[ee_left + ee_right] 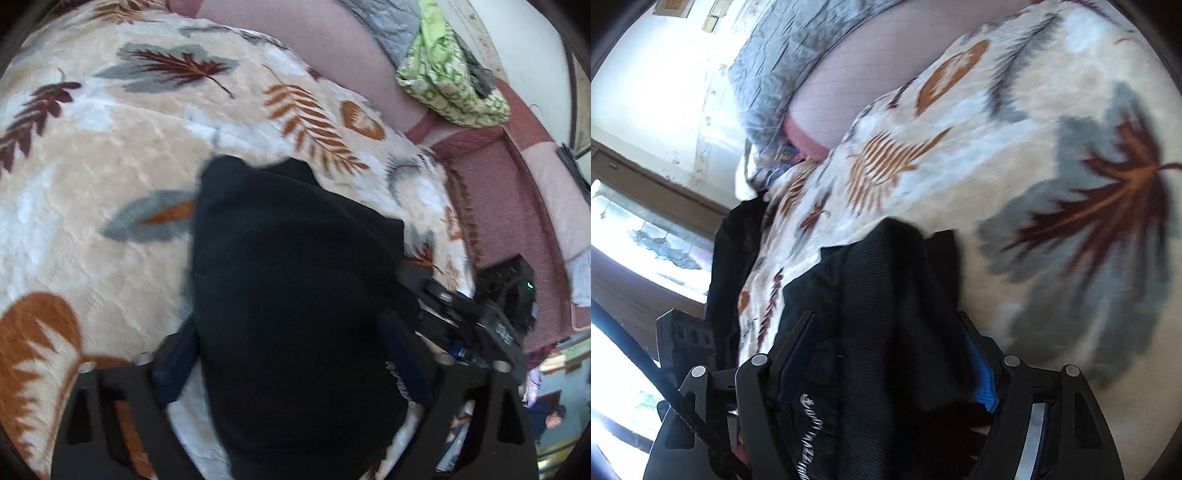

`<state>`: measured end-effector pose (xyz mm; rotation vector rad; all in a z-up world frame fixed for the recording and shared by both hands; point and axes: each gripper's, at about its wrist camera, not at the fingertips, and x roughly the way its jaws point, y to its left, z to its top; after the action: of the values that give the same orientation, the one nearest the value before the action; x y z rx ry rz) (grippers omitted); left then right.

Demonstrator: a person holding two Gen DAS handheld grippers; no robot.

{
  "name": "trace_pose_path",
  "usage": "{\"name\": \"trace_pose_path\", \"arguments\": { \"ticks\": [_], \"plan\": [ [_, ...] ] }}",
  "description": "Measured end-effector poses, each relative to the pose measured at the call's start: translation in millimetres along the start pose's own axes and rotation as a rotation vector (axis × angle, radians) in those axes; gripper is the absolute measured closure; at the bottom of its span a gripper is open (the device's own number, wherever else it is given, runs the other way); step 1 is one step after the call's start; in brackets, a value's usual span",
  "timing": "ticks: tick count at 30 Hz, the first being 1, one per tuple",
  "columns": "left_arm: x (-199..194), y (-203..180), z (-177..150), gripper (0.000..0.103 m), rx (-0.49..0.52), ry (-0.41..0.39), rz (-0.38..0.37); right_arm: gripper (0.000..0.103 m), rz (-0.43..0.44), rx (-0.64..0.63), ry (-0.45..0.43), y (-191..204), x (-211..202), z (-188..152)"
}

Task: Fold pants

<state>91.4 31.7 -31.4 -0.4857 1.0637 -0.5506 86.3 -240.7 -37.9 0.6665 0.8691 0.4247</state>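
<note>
Both the left gripper (291,369) and right gripper (886,354) have fingers clamped on the black pants (295,277) above the leaf-patterned blanket (110,166).

I am in a lived-in bedroom at home: under me spreads a bed with a plush leaf-patterned blanket (110,155), a pink sheet (332,55) and a grey quilt (783,62), green patterned cloth (450,85) heaped by the painted wall (524,48), a window (646,229) nearby
</note>
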Motion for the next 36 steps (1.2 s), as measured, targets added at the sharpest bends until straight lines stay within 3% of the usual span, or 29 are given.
{"name": "trace_pose_path", "arguments": {
  "ticks": [1, 3, 5, 11, 17, 20, 23, 25, 28, 30, 33, 36],
  "plan": [
    [-2, -4, -2, 0.035, 0.024, -0.009, 0.042, 0.034, 0.009, 0.003, 0.010, 4, 3, -1],
    [-6, -9, -3, 0.044, 0.058, -0.017, 0.066, 0.066, 0.045, 0.022, 0.035, 7, 7, -2],
    [-13, -10, -3, 0.053, 0.064, -0.026, 0.071, 0.074, 0.052, 0.022, 0.035, 10, 4, -2],
    [-31, -15, 13, 0.056, 0.059, -0.070, 0.051, 0.075, 0.074, -0.031, 0.022, 39, -1, 9],
    [-48, -14, 54, 0.056, 0.060, -0.128, 0.072, 0.076, 0.090, -0.085, -0.006, 68, 7, 38],
    [-45, -5, 79, 0.056, 0.059, -0.141, 0.113, 0.076, 0.076, -0.092, -0.020, 72, 14, 56],
    [-26, 11, 94, 0.056, 0.072, -0.132, 0.225, 0.076, -0.004, -0.110, -0.025, 69, 29, 72],
    [-9, 22, 95, 0.055, 0.079, -0.102, 0.326, 0.076, -0.108, -0.141, -0.011, 65, 43, 76],
    [-11, 27, 88, 0.046, 0.080, -0.112, 0.329, 0.065, -0.268, -0.150, 0.034, 47, 61, 77],
    [-18, 26, 84, 0.044, 0.077, -0.115, 0.338, 0.057, -0.265, -0.140, 0.020, 43, 56, 76],
    [-37, 17, 68, 0.043, 0.089, -0.151, 0.376, 0.057, -0.299, -0.147, -0.033, 49, 37, 71],
    [-50, 4, 42, 0.036, 0.114, -0.205, 0.412, 0.056, -0.281, -0.219, -0.118, 70, 10, 54]
  ]
}}
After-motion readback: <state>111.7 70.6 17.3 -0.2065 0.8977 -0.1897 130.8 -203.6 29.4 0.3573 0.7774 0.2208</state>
